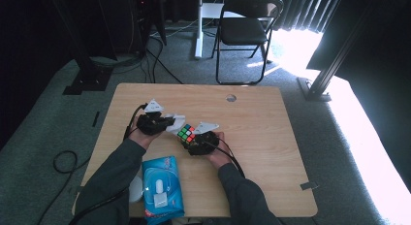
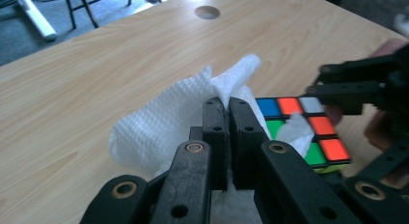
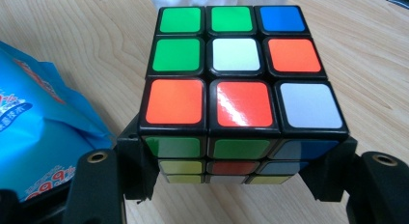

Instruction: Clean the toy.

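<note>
The paper towel (image 1: 173, 124) lies just left of the cube (image 1: 186, 133) — wipes pack (image 1: 162, 186) nearer the table (image 1: 261, 118) edge.

The far half and the right side of the wooden table (image 1: 252, 101) lie bare, leaving open passage there. Mid-table, the puzzle cube (image 1: 186, 133) and the white paper towel (image 1: 173, 124) sit just beside each other, closing the gap between the two hands. At the near left, the blue wet-wipe pack (image 1: 162, 186) blocks that edge.
</note>
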The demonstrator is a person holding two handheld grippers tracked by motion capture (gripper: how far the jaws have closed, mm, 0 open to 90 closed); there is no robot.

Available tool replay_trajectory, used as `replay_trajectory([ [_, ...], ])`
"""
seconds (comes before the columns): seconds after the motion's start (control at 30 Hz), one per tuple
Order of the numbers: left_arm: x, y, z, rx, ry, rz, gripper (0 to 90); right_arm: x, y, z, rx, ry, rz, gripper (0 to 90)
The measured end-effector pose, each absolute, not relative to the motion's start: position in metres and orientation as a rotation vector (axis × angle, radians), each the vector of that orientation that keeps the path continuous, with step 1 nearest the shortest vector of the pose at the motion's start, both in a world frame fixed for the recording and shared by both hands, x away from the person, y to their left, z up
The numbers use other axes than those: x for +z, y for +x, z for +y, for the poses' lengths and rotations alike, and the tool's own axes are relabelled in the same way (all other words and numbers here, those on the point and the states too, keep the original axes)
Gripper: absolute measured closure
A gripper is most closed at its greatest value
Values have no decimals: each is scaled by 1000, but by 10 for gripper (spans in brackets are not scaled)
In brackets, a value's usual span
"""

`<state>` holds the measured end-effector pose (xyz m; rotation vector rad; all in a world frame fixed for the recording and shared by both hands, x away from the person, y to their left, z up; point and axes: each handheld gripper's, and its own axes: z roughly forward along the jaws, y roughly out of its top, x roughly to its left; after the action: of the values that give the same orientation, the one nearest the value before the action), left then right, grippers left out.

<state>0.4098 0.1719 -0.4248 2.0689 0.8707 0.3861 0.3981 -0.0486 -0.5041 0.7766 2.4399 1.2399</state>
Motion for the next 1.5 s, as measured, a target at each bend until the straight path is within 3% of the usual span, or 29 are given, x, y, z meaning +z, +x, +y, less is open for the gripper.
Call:
replay_trajectory([
  [1.5,-445,395,130,268,2137,709,869,-505,409,-44,1259,875,2426,339],
])
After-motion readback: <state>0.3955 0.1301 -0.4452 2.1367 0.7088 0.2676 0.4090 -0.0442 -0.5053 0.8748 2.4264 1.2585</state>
